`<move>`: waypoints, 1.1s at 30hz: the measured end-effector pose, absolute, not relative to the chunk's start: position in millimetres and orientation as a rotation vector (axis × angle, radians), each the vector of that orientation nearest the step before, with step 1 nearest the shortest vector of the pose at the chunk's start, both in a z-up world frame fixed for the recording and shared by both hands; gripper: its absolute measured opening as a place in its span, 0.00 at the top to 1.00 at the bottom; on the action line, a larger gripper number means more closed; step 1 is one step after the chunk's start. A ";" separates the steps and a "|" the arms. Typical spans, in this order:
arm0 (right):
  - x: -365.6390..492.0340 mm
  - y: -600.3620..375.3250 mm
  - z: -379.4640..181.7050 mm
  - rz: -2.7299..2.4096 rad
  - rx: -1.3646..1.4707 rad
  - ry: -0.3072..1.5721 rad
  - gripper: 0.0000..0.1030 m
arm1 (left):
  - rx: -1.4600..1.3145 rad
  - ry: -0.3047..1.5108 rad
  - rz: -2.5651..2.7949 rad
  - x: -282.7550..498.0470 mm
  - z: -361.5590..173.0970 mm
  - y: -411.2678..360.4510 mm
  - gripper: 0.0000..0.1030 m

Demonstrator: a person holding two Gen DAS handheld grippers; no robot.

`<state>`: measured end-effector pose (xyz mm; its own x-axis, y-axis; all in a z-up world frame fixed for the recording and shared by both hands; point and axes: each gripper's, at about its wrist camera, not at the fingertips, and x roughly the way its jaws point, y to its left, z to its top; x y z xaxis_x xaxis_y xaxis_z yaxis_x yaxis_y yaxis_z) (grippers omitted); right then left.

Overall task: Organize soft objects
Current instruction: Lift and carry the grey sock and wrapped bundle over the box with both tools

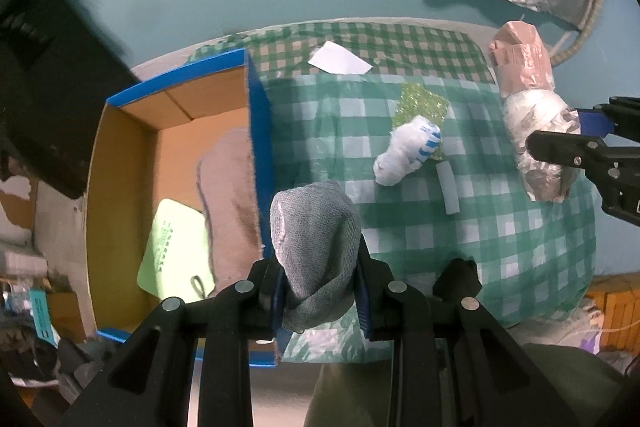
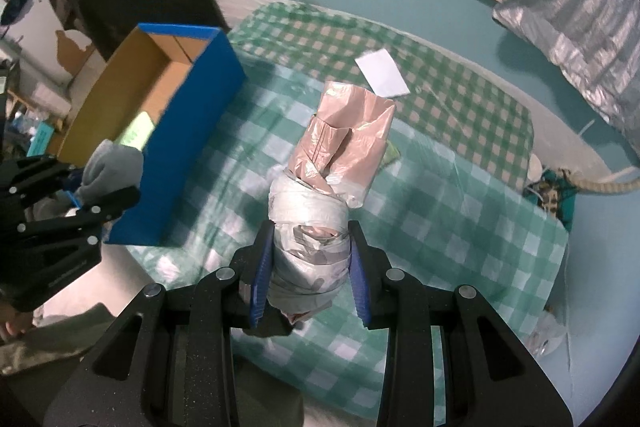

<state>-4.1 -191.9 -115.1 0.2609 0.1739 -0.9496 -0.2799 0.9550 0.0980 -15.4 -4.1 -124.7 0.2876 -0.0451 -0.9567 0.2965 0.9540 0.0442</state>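
Grey knit bundle (image 1: pixel 314 251) pinched in your left gripper (image 1: pixel 320 291) beside the blue box (image 1: pixel 260 131); right gripper (image 2: pixel 310 267) clamps the taped plastic roll (image 2: pixel 320 195). Only the left view shows the white bundle (image 1: pixel 406 151).

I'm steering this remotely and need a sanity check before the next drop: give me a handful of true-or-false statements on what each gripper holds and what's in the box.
1. The left gripper is shut on the grey knitted sock. True.
2. The right gripper is open and holds nothing. False: it is shut on the taped plastic bundle.
3. The blue cardboard box has nothing inside. False: a light green cloth and a pinkish-beige fluffy item lie in it.
4. A white and blue bundle lies on the checked tablecloth. True.
5. The white paper lies inside the box. False: it lies on the cloth beyond the box.
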 end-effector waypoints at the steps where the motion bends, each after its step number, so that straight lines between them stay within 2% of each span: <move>1: -3.4 -189.7 -113.3 0.313 -0.101 1.267 0.67 | 0.225 1.260 -0.222 -15.4 -122.2 -0.2 0.72; 17: 14.9 -118.6 -89.5 0.460 -0.164 1.223 0.67 | 0.138 1.256 -0.108 -17.7 -109.6 59.4 0.72; 33: 35.9 -34.7 -94.1 0.595 -0.217 1.227 0.67 | 0.068 1.276 0.001 -6.5 -119.8 119.3 0.72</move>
<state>35.9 -34.7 -94.1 0.2087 0.3097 -0.9277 -0.5364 0.8294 0.1563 -6.5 119.3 -119.8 0.2911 0.0387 -0.9559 0.0369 0.9980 0.0516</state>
